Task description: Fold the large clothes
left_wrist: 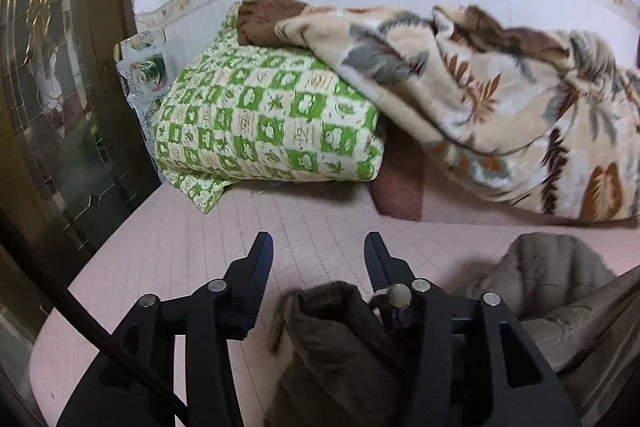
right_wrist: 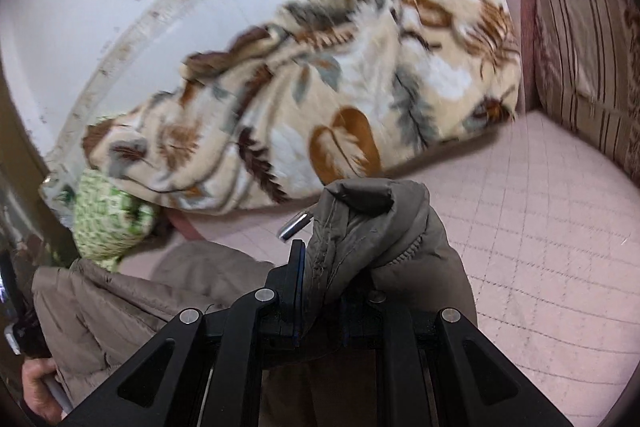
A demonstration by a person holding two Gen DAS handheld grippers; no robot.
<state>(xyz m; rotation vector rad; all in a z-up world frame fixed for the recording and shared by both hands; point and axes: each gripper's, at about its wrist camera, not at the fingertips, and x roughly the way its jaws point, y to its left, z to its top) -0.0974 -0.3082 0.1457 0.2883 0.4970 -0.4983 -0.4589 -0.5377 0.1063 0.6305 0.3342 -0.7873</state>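
The room is white-walled, its pink quilted bed carrying a blanket and a pillow at the back. The coat lies across the near bed, its length seemingly running between the two tools. The right tool pinches a bunched edge (zipper pull dangling). The left tool is spread — a fold sits low between its fingers, apparently free.

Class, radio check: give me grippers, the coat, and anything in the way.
Left gripper open, coat slack between its jaws. Right gripper shut on coat. Blanket and pillow heaped behind on the bed.
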